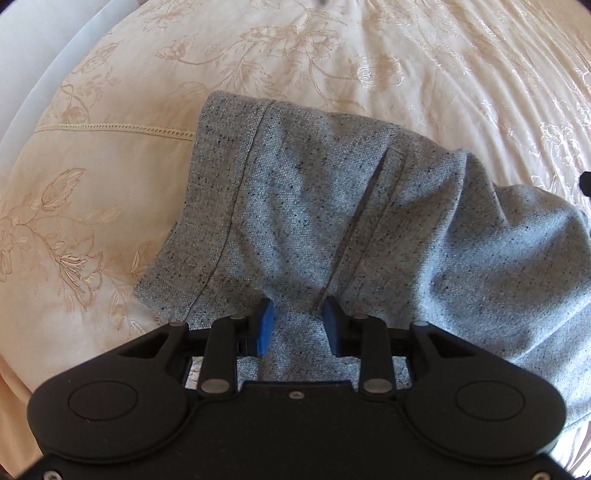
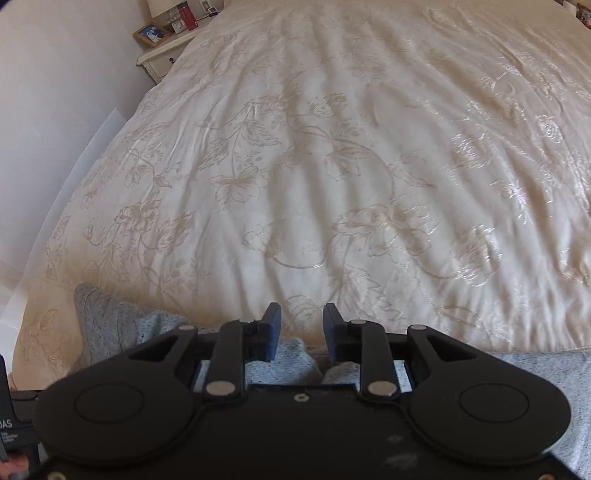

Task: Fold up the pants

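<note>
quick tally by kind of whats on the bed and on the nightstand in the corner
grey pants: 1, on the cream bedspread
picture frame: 1, on the nightstand
small clock: 1
red container: 1
lamp base, cut off by the edge: 1
total: 5, with 1 on the bed and 4 on the nightstand

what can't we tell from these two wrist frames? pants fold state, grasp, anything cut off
- Pants: left wrist view, lower part hidden by the left gripper body; right side cut by the frame edge. Fold state unclear.
- Left gripper: jaws apart over the cloth; pad contact cannot be judged.
- Right gripper: right wrist view, jaws apart; the body hides most of the pants below.
- Nightstand items: too small to identify.
</note>
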